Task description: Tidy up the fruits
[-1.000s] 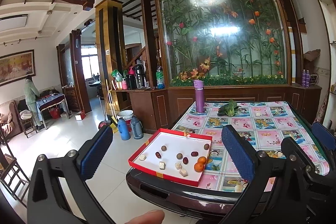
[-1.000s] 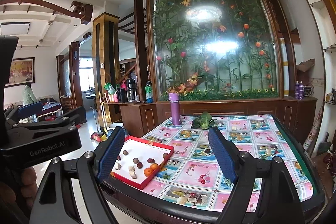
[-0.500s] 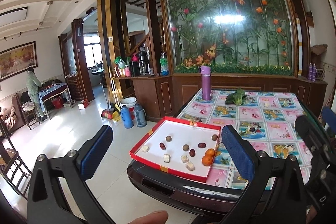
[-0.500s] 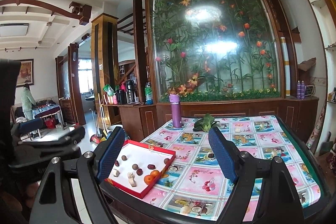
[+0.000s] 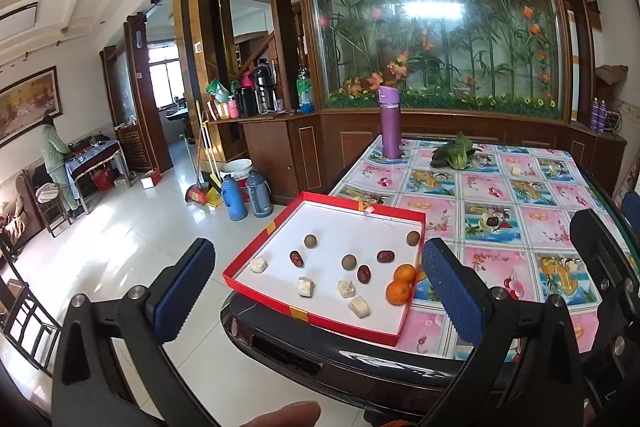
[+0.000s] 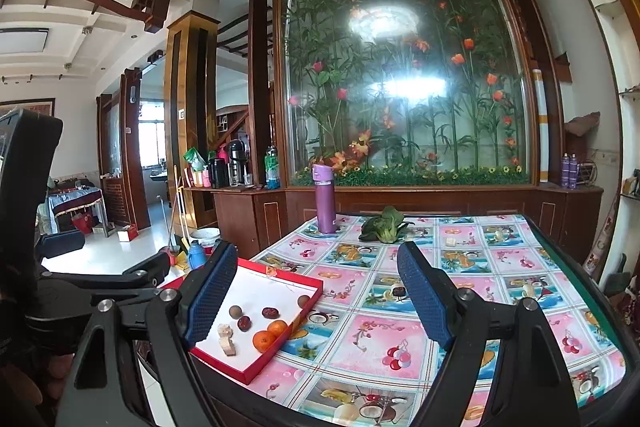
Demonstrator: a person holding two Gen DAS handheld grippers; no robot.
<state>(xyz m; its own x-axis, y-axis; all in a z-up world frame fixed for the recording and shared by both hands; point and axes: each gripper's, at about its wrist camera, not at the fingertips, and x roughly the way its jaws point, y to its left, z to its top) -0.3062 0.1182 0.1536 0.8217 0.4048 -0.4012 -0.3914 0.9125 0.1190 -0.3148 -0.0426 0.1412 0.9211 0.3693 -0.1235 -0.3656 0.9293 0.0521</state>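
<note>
Covering table [image 6: 460, 307]: floral cloth, tiled floor [image 5: 132, 251].

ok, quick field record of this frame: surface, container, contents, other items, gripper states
surface: table with patterned fruit-print cloth
container: red tray, white inside, at the table's near-left corner
contents: two oranges touching at the tray's right wall; three red dates; three brown round fruits; four pale chunks
other items: purple bottle upright at far edge; leafy green vegetable beside it
left gripper: open, empty, short of the tray
right gripper: open, empty
</note>
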